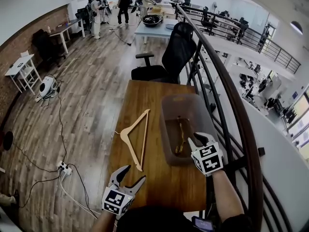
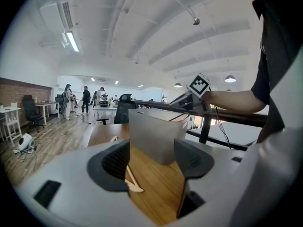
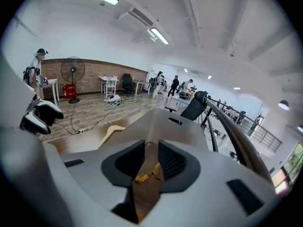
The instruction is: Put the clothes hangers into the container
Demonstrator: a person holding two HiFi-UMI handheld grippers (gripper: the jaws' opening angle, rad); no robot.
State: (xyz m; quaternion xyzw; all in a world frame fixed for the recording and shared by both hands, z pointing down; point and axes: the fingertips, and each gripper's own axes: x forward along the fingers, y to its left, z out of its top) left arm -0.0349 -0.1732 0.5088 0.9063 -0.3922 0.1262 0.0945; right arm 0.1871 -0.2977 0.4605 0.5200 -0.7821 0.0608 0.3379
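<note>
A: Item one, nearest: left gripper (image 1: 135,174), lower middle of the head view. Condition?

B: Jaws wide apart, gripping nothing. Through the gap its own view shows bare table (image 1: 159,187) and one end of the wooden hanger (image 2: 131,178).

A: Item two: right gripper (image 1: 198,140).

B: Lower right of the head view, hovering over the near corner of the container (image 1: 166,124). Jaws a little apart, pads pressing on nothing. The gold hook (image 3: 146,176) seen through the gap looks to lie below them, inside the container.

A: Item three: stock.

B: The wooden hanger, flat on the table at the centre of the head view, just left of the container and not touching it. One stowed hanger (image 1: 181,134), already on the container's floor.

A: Hazards?

B: Three, by my reckoning.
- The flat hanger offers only a thin edge. A shallow pinch may skid it toward the table's left edge and onto the floor.
- The right gripper hangs close above the rim. A careless move could clip the rim and shove the container rightward, where the table ends at the railing (image 1: 227,81).
- The incoming hanger's hook may snag the stowed one and leave the incoming hanger propped over the rim, not lying inside.
</note>
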